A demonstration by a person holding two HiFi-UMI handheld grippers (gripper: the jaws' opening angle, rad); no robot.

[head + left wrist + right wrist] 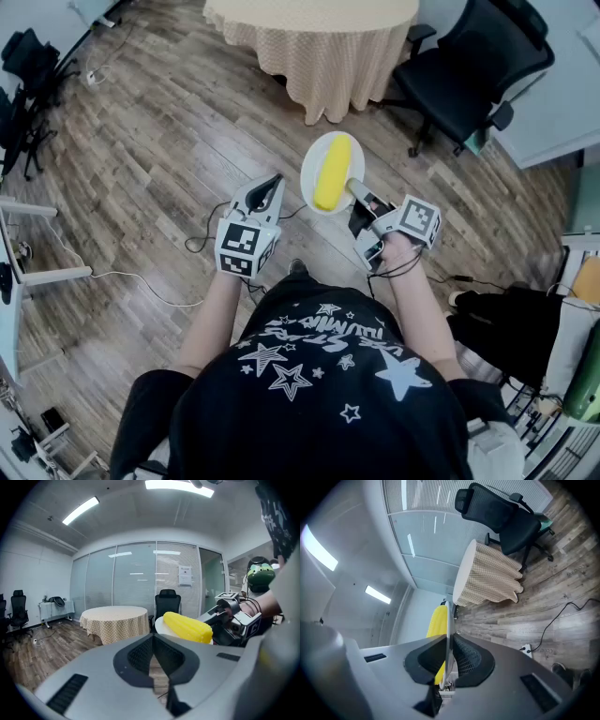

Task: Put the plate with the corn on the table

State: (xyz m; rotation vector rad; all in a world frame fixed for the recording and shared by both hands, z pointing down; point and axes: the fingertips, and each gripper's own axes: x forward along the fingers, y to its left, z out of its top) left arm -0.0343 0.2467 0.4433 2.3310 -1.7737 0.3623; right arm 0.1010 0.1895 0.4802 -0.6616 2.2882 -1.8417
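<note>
A white plate with a yellow corn cob on it hangs over the wooden floor in front of me. My right gripper is shut on the plate's near rim; in the right gripper view the thin rim stands edge-on between the pads, with the corn to its left. My left gripper is shut and holds nothing, a little left of the plate. From the left gripper view the corn and plate show just right of its jaws. The round table with a checked cloth stands ahead.
A black office chair stands right of the table. Cables run over the floor at left, by a white desk. A black bag lies at right. More chairs stand along the far wall.
</note>
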